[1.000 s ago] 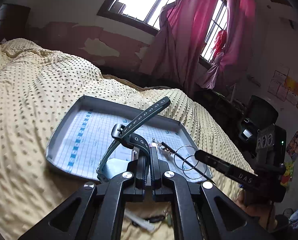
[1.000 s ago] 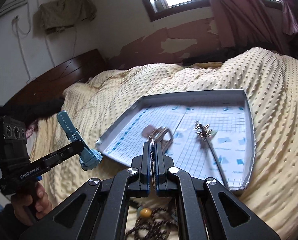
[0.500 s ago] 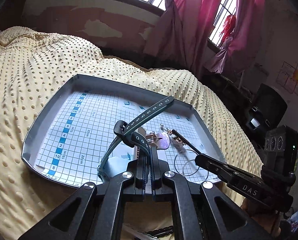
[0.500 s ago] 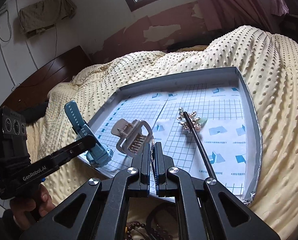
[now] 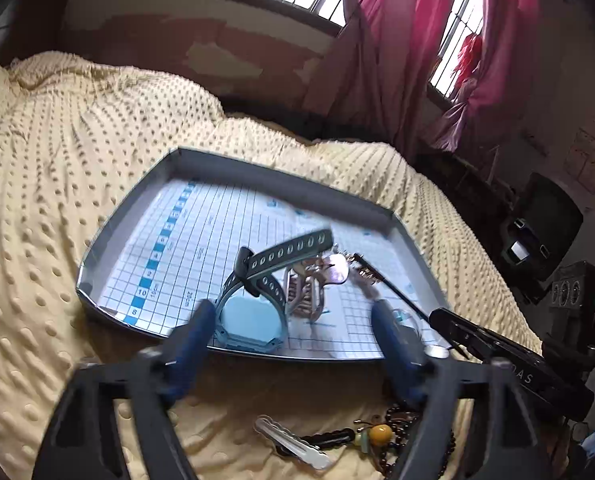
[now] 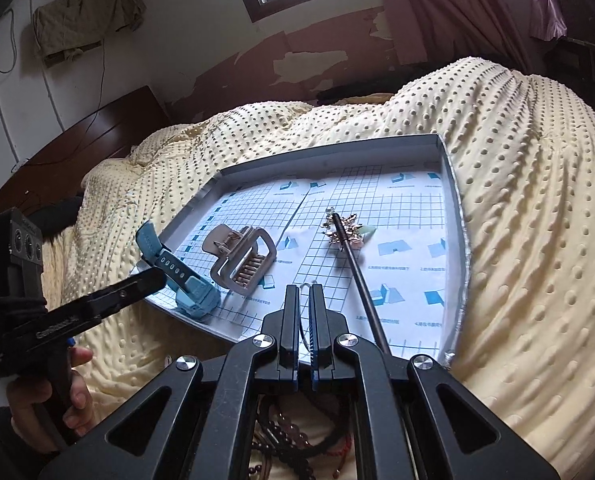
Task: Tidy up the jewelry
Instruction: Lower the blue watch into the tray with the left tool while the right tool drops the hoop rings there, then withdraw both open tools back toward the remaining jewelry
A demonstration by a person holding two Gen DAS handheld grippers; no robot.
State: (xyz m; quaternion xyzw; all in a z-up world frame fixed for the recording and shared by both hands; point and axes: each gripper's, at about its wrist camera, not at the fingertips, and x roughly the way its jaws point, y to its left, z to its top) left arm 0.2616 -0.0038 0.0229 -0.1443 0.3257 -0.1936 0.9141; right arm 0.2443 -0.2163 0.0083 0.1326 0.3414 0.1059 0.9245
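A grey tray [image 5: 277, 176] [image 6: 329, 150] lined with grid paper lies on the bed. In its near corner lies a blue watch [image 5: 253, 320] [image 6: 195, 294] with a perforated strap. My left gripper [image 5: 293, 328] [image 6: 157, 276] stands wide open around it, its blurred pads apart from the case. A beige hair claw [image 6: 241, 260] [image 5: 305, 292] sits beside the watch. A dark hair stick [image 6: 357, 276] with a gold flower head lies to the right. My right gripper [image 6: 307, 304] [image 5: 435, 316] is shut on a thin wire hoop [image 6: 309, 284] over the tray's near edge.
The tray rests on a yellow dotted bedspread [image 5: 57, 160]. In front of it lie a silver hair clip [image 5: 293, 442] and dark bead bracelets [image 5: 393, 436] [image 6: 281, 432]. A person's hand [image 6: 45, 408] holds the left gripper's handle. A window with pink curtains [image 5: 377, 60] is behind.
My left gripper has opened and let go of the blue watch, which now lies in the tray's near corner. Both grippers have come lower and closer to the tray.
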